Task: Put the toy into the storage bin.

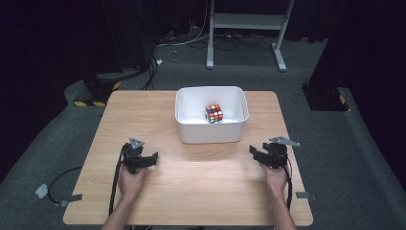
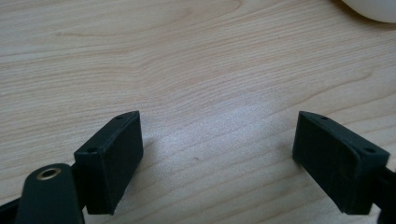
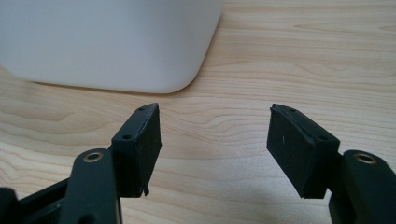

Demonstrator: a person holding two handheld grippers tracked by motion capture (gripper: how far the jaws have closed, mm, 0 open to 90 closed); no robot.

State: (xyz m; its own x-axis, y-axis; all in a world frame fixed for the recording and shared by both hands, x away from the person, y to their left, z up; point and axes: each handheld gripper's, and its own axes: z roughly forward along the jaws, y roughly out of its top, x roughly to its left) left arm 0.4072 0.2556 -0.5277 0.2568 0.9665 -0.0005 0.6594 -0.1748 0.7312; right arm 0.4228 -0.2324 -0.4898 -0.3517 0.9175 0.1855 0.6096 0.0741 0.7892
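Observation:
A scrambled colour cube (image 1: 214,113) lies inside a white bin (image 1: 186,132) at the table's middle back. My left gripper (image 1: 152,158) rests low over the wood at the front left, open, nothing between its jaws (image 2: 217,154). My right gripper (image 1: 253,152) sits at the front right, open and empty (image 3: 215,140). In the right gripper view the white bin's rounded corner (image 3: 107,42) stands just beyond the left jaw. A curved bit of the bin (image 2: 373,8) shows at the top right of the left gripper view.
The wooden table (image 1: 143,115) has bare wood on both sides of the bin and in front of it. Cables (image 1: 62,187) trail from each gripper over the table edges. A white frame stand (image 1: 244,21) and dark floor lie beyond the table.

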